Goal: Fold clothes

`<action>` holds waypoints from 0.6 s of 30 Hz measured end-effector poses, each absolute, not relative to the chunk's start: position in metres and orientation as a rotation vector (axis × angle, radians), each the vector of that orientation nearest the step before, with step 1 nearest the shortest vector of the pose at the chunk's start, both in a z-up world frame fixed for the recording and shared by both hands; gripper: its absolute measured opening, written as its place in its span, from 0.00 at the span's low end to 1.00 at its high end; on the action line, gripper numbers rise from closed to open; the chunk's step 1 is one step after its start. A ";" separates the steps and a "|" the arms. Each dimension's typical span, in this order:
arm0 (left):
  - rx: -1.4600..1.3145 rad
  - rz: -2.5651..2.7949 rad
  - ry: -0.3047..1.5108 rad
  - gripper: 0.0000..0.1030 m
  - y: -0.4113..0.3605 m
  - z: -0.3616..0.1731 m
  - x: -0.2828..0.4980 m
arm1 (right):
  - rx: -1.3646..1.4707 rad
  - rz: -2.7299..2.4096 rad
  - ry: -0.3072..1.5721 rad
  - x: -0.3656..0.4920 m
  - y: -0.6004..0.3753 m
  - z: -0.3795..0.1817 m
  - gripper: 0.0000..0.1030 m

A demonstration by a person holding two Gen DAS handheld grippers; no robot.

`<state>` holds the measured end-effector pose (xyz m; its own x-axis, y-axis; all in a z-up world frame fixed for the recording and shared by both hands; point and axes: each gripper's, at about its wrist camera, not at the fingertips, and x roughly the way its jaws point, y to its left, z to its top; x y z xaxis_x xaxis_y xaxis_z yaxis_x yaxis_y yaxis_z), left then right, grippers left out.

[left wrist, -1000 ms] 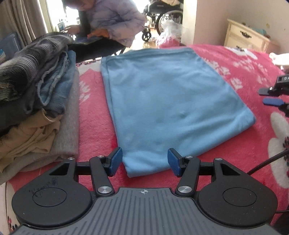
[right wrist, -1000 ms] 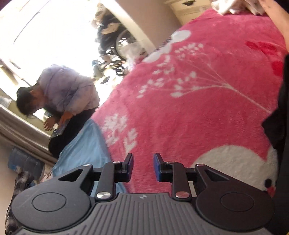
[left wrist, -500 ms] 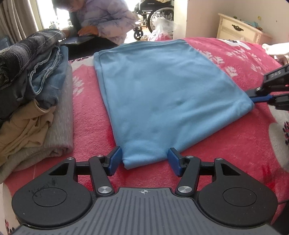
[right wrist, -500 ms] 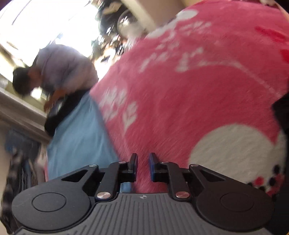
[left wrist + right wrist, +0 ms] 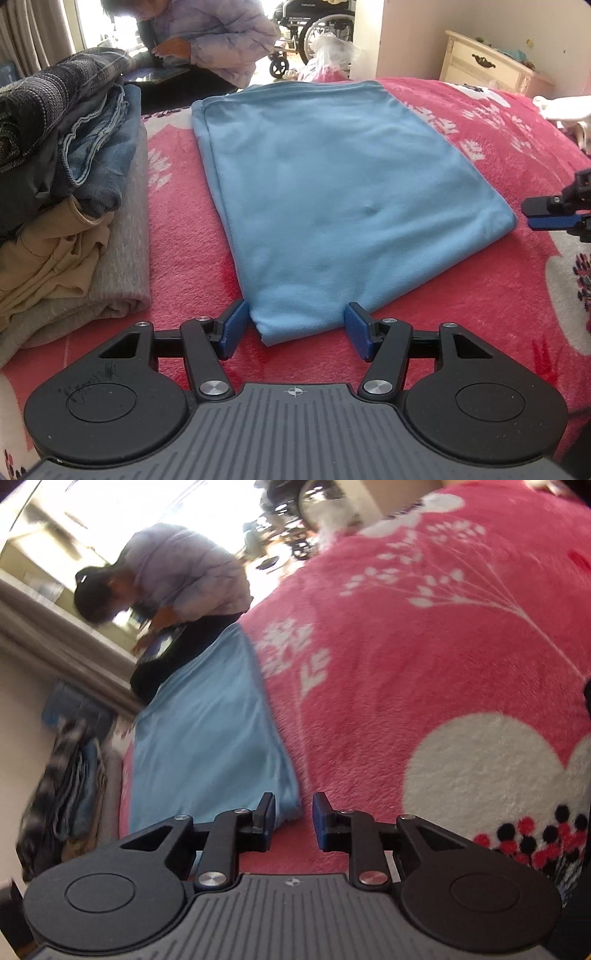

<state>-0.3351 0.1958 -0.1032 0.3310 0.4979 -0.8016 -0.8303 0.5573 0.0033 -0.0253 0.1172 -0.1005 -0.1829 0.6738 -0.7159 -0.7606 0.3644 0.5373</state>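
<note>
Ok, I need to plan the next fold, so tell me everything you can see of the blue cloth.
The blue cloth is a plain light-blue, soft, fleece-like piece, already folded into a long flat rectangle with doubled edges and few wrinkles. It lies on the pink blanket, apart from the clothes pile. Its near left corner sits between the open left gripper fingers, unpinched. Its near right corner lies by the right gripper, whose jaws are opening with nothing pinched.
</note>
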 end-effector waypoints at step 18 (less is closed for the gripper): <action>-0.448 0.884 0.851 0.58 0.200 -0.107 -0.336 | -0.985 1.655 0.731 -0.088 0.154 -0.091 0.22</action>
